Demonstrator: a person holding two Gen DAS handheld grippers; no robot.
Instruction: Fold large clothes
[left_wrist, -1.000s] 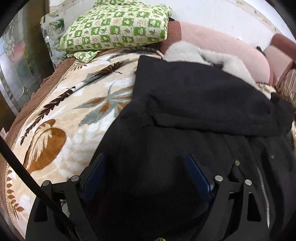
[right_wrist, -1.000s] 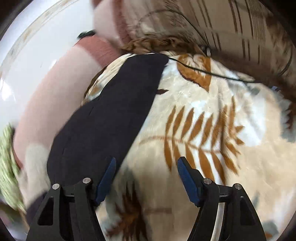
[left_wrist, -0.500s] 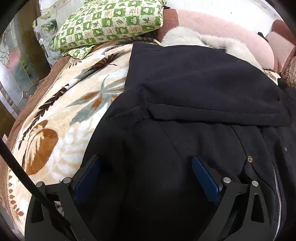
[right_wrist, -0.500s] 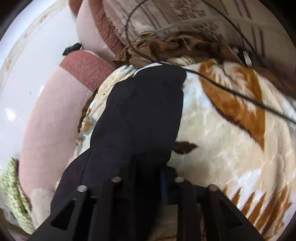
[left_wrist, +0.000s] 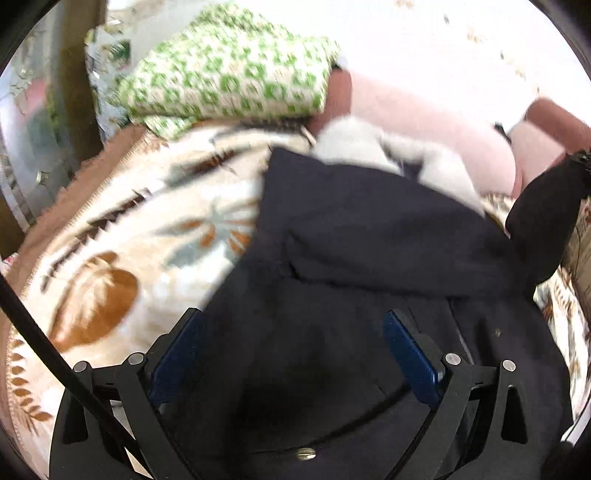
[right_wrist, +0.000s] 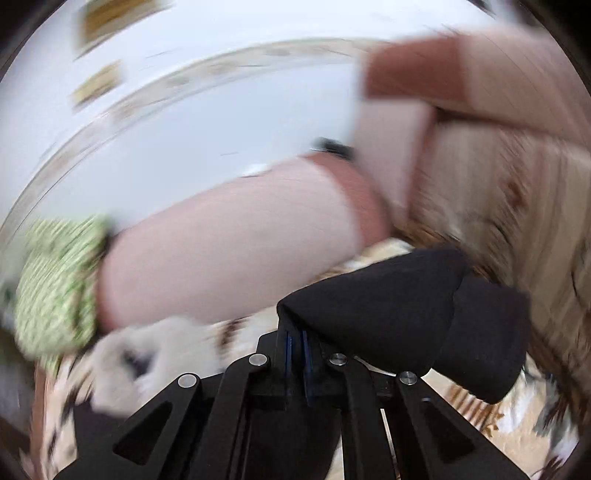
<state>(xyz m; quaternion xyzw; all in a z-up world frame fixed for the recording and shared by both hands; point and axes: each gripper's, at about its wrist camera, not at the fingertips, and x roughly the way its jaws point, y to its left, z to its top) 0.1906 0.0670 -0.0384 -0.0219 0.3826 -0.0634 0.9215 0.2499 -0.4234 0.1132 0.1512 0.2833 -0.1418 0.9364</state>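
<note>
A large black coat (left_wrist: 369, 236) with a pale fur collar (left_wrist: 373, 147) lies on a leaf-patterned blanket (left_wrist: 122, 258). One sleeve lies folded across its chest. My left gripper (left_wrist: 295, 350) hovers open over the coat's lower front, blue pads wide apart, nothing between them. At the right edge of the left wrist view the other sleeve (left_wrist: 543, 221) hangs lifted. In the right wrist view my right gripper (right_wrist: 295, 336) is shut on that black sleeve (right_wrist: 406, 314), whose cuff droops to the right, raised above the blanket. The view is motion-blurred.
A green checked pillow (left_wrist: 229, 74) lies at the head of the bed by a pink bolster (left_wrist: 424, 122) and white wall. A dark wooden frame (left_wrist: 74, 74) with glass stands at the left. A black cable (left_wrist: 33, 328) crosses the left wrist view.
The right gripper closed on the sleeve lying on the blanket and lifted it high, rolling as it rose. The left gripper opened a little wider and pulled back over the coat.
</note>
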